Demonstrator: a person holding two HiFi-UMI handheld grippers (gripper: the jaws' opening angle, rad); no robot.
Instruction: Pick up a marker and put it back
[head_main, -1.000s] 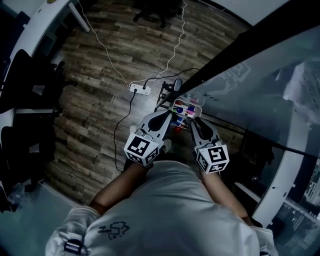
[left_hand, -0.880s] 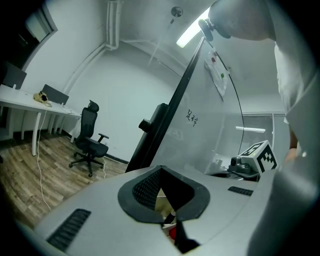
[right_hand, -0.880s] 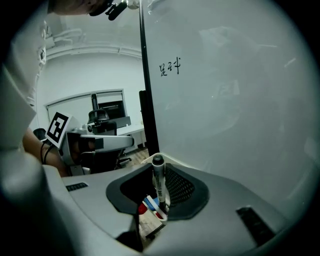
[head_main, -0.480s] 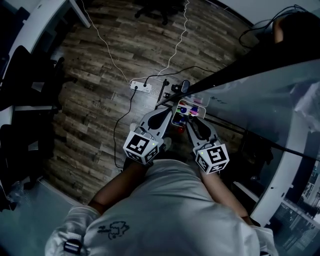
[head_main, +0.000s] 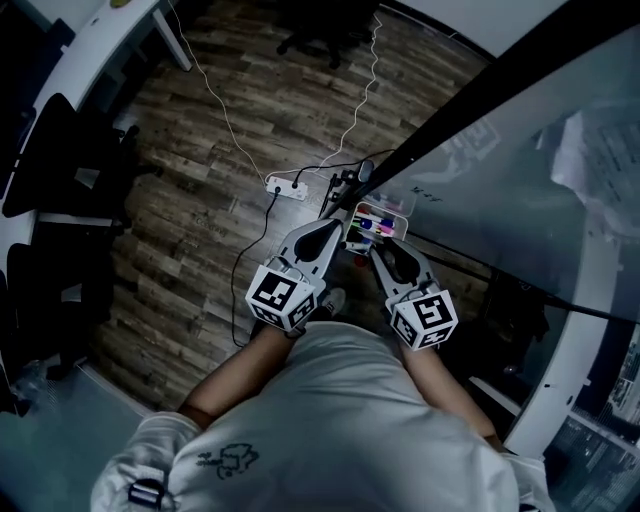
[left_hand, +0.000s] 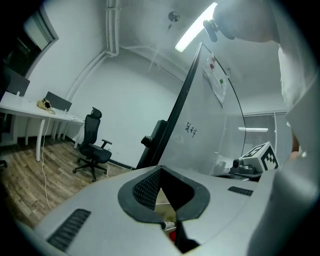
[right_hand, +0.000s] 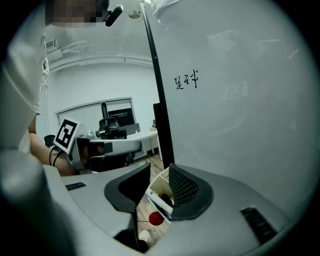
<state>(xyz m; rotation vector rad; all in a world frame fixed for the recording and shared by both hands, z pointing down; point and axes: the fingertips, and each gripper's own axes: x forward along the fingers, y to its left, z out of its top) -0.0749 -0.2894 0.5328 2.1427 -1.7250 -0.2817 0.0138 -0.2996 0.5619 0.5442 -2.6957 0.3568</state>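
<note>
The whiteboard (head_main: 520, 170) walls off the right side, and the marker tray (head_main: 378, 222) juts out beside its black frame (head_main: 480, 105). To the left is open wooden floor (head_main: 200, 210), crossed only by cables (head_main: 225, 120) and a power strip (head_main: 285, 185).

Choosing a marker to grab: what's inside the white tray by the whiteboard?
The tray holds markers, with blue and magenta caps showing. Their count, and whatever lies beneath them, can't be made out.

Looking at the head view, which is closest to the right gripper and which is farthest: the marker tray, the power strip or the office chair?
From the right gripper:
1. marker tray, just ahead.
2. power strip, on the floor, ahead-left.
3. office chair, far off at the top.
</note>
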